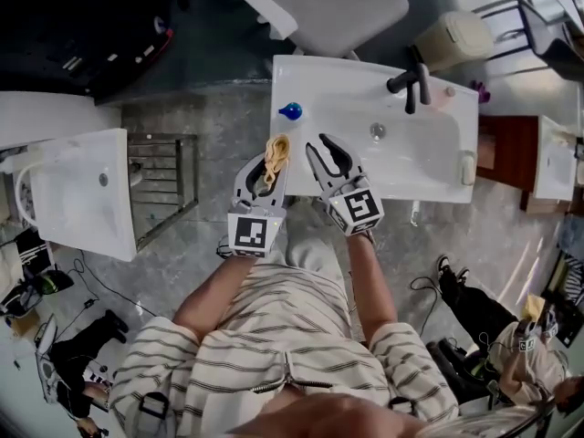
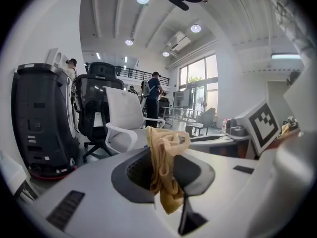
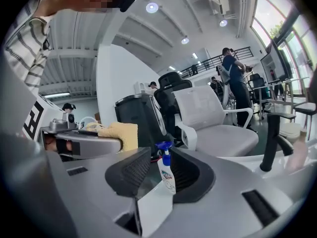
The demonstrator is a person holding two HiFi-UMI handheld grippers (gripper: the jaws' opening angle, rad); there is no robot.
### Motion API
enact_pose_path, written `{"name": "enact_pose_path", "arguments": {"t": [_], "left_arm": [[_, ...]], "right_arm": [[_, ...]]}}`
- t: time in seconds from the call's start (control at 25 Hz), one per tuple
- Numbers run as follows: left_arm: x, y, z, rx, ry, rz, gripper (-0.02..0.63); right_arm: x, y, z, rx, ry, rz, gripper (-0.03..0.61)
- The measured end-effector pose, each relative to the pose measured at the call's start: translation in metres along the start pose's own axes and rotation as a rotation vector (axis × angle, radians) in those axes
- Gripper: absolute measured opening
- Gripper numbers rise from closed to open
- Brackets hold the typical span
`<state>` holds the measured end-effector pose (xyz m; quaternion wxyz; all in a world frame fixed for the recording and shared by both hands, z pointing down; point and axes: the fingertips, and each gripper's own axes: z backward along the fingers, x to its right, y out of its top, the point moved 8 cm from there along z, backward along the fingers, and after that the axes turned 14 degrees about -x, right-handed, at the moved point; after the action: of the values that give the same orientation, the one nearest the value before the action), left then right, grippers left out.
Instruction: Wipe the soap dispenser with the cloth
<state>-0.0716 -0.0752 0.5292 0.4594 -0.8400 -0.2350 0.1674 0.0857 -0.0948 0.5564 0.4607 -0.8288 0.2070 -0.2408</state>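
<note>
Your left tool (image 1: 270,164) is clamped shut on the cloth (image 1: 277,147). It's a yellow cloth, bunched, pinched between the pads. In the left gripper view the cloth (image 2: 165,150) sticks up past the jaw tips and a tail hangs down between the pads. Nothing else is in that tool (image 2: 166,168).

Your right tool (image 1: 328,161) is about half open and empty, with the pads not touching anything. In the right gripper view the soap dispenser (image 3: 167,173) lines up in the gap between the jaws, but it stands farther out. The head view shows it ahead of the tips, clear of them.

The soap dispenser (image 1: 290,110) is a white bottle with a blue pump top. It stands upright on the left rim of the white sink (image 1: 351,76), as the head view shows it. It is near both tools, just beyond them, and closer to the cloth side. The cloth is not touching it.

Both tools are side by side over the near left part of the sink, pointing forward and slightly down. The black faucet (image 1: 412,82) is on the opposite side of the sink, well apart from the dispenser. A white office chair (image 1: 328,3) stands behind the sink. The right gripper view also catches the cloth (image 3: 121,135) off to its left, with the chair (image 3: 213,123) beyond the dispenser.
</note>
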Motion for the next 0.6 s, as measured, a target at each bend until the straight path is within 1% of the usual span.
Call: {"name": "enact_pose_path", "arguments": {"t": [0.08,0.28,0.6], "left_arm": [[-0.002,-0.003,-0.002,0.000,0.004,0.006,0.083],[-0.009,-0.007,-0.010,0.001,0.026,0.026,0.083],[-0.013,-0.012,-0.020,-0.008,0.050,0.077,0.083]], "right_arm": [[0.002,-0.001,-0.006,-0.010,0.001,0.023,0.121],[0.007,-0.004,-0.024,-0.018,-0.023,0.053,0.141],[0.016,-0.007,-0.051,-0.050,0.003,0.095,0.161]]}}
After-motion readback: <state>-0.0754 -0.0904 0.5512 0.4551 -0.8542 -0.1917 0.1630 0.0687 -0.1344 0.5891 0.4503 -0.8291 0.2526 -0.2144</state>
